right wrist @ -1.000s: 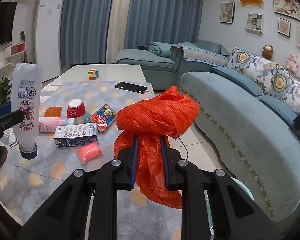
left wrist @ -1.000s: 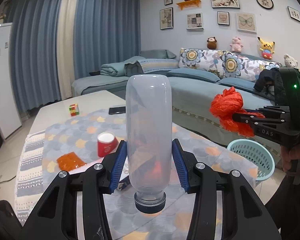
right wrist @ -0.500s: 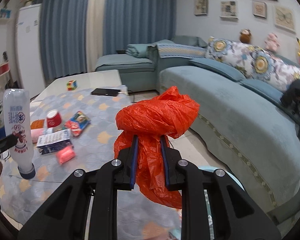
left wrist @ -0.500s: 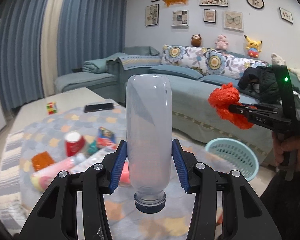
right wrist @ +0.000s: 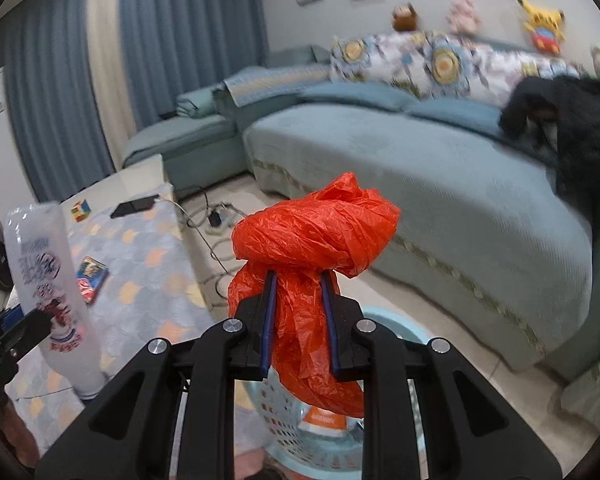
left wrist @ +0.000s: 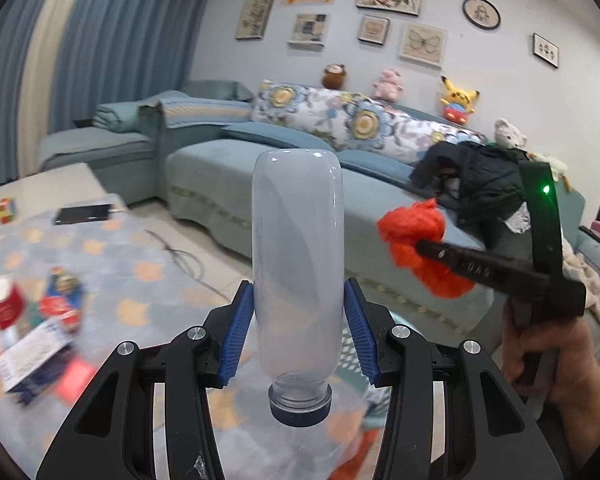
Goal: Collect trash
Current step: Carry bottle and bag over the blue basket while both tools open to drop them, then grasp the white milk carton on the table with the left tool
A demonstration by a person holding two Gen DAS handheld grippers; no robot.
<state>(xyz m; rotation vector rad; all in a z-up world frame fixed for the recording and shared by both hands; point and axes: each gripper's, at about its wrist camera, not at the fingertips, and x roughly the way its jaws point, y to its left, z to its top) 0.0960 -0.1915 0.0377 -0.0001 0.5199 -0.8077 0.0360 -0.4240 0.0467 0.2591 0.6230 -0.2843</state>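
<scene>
1. A long blue-grey sofa (right wrist: 440,184) runs across the back of the room, with floral cushions (left wrist: 340,116) along its backrest and a dark jacket (left wrist: 484,184) heaped on the seat at its right end.
2. A low table (left wrist: 44,184) stands to the left, mostly covered by a patterned cloth (right wrist: 148,276). A phone (left wrist: 83,213) and a colour cube (left wrist: 5,210) lie towards its far end. Loose rubbish sits nearer: a red cup (left wrist: 5,305), a snack packet (right wrist: 90,278) and a printed carton (left wrist: 32,356), all blurred.
3. A pale blue mesh basket (right wrist: 388,320) stands on the floor between table and sofa, right below the right gripper. Something orange and white lies inside it.
4. The left gripper (left wrist: 299,320) pinches a translucent plastic bottle (left wrist: 298,264) between its blue pads. The bottle is upside down, its dark cap at the bottom, hanging in the air. In the right wrist view it hangs above the table's near edge, its printed label showing.
5. The right gripper (right wrist: 299,304) is nearly pressed together, clamping a crumpled orange plastic bag (right wrist: 316,236). The knotted top bulges above the fingertips and the tail hangs down over the basket opening.
6. A person's hand (left wrist: 548,356) grips the right gripper's handle, where a small green light glows.
</scene>
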